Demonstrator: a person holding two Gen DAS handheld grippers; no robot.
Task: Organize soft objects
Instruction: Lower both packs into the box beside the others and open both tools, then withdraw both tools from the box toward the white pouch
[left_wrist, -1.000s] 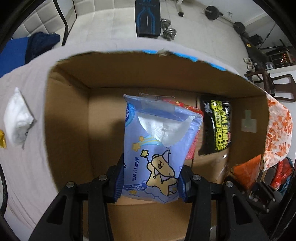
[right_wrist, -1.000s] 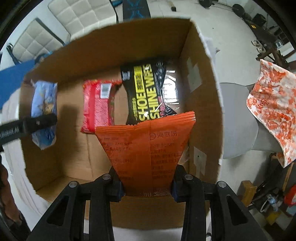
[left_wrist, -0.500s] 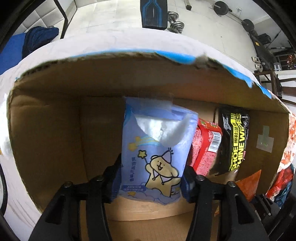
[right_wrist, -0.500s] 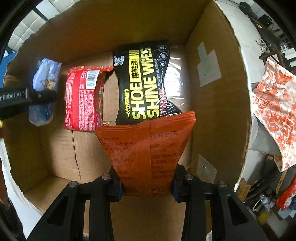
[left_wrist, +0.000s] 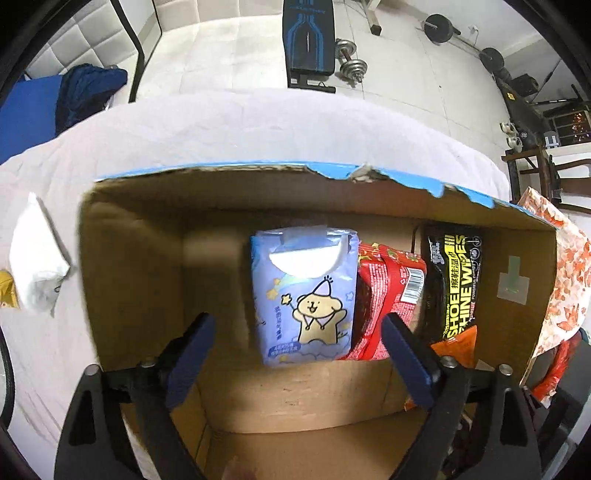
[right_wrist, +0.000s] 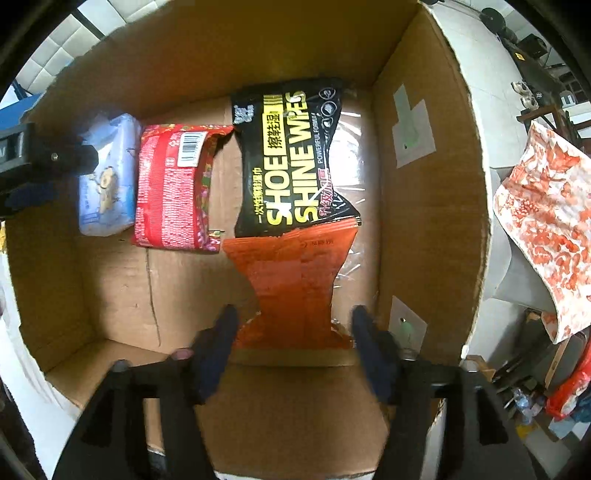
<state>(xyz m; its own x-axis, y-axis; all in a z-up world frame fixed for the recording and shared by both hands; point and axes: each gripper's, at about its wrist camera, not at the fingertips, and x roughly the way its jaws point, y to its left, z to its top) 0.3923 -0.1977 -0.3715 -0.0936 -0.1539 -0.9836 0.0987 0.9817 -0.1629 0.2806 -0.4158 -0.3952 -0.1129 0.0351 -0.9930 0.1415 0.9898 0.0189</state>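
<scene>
A cardboard box (left_wrist: 133, 295) (right_wrist: 424, 221) holds several soft packs. The blue tissue pack (left_wrist: 304, 295) (right_wrist: 105, 188) lies on its floor, left of a red snack pack (left_wrist: 384, 295) (right_wrist: 173, 188). My left gripper (left_wrist: 299, 332) is open above the tissue pack, fingers apart from it. A black shoe wipes pack (left_wrist: 454, 288) (right_wrist: 291, 158) lies at the right. The orange pack (right_wrist: 295, 284) (left_wrist: 454, 343) lies below it. My right gripper (right_wrist: 291, 325) is open around the orange pack's near end, fingers apart from it.
The box stands on a white cloth-covered surface (left_wrist: 240, 129). A white tissue wad (left_wrist: 35, 258) lies left of the box. An orange-patterned cloth (right_wrist: 546, 221) (left_wrist: 565, 273) hangs to the right. A weight bench and dumbbells (left_wrist: 351, 68) stand on the floor beyond.
Both grippers opened inside the box. The tissue pack dropped beside the red pack, and the orange pack dropped below the shoe wipes. Both grippers have pulled back a little.
</scene>
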